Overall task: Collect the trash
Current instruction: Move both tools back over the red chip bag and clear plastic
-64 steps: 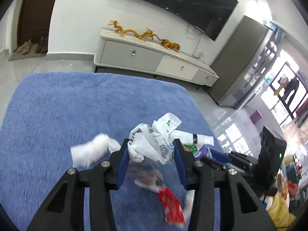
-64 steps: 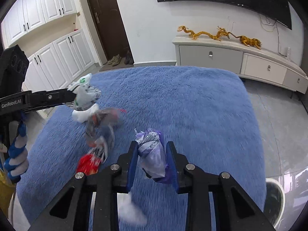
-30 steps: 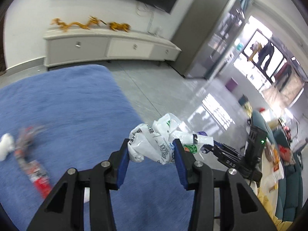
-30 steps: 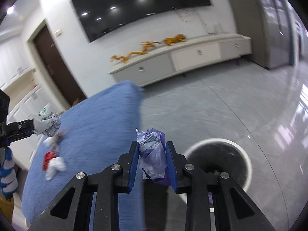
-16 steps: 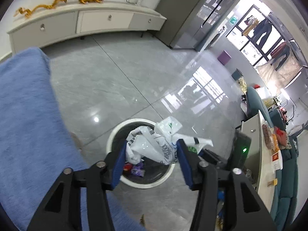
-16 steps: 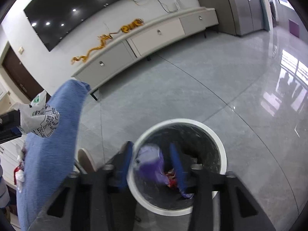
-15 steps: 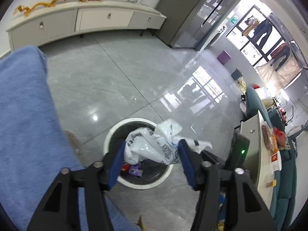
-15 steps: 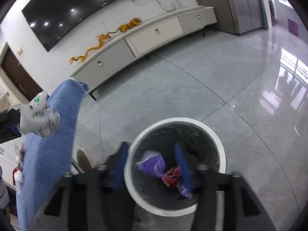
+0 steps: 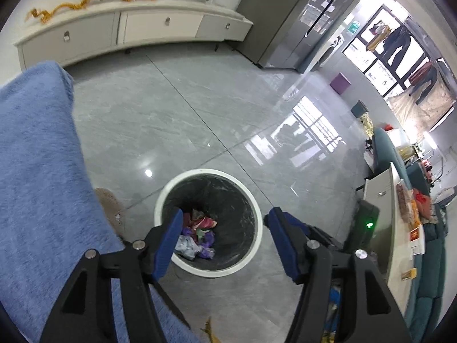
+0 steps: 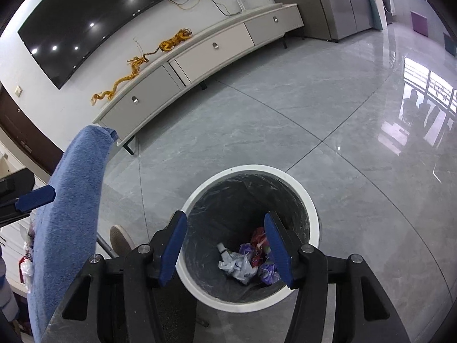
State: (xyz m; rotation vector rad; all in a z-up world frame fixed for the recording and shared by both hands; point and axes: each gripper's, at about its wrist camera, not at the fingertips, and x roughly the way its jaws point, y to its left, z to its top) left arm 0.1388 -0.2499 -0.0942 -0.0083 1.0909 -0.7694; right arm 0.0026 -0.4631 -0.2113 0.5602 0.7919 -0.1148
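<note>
— What are the two claws doing right now?

— The left gripper (image 9: 224, 227) hangs over the trash bin (image 9: 258, 220), tilted down at it, and its jaws are opening with nothing between them. The blue pads stand well apart, and past them you look straight into the bin. The right gripper (image 10: 225, 230) hangs over the same bin (image 10: 312, 203) with its jaws half wide and empty too.

— So where is the trash?

— Down at the bottom of the bin. From the right wrist view there is a crumpled white plastic bag (image 10: 237, 265), a purple wrapper (image 10: 268, 274) just beside it, and a red wrapper (image 10: 258, 237) toward the far side of the heap. From the left wrist view the same heap (image 9: 197, 237) lies toward the near wall of the bin, partly behind the left pad.

— And the bin itself?

— Round, white rim, lined with a dark bag, standing on the grey tiled floor (image 10: 314, 114) just beside the edge of the blue cloth-covered table (image 9: 34, 171). More scraps (image 10: 25, 263) show at the far left edge of the right wrist view, too small to say what they are.

— Anything else around?

— A long white cabinet (image 10: 205, 48) along the wall with golden dragon figures (image 10: 137, 63) on top and a dark screen (image 10: 100, 8) above it. A beige slipper (image 10: 120, 238) shows on the floor between the table edge and the bin.
</note>
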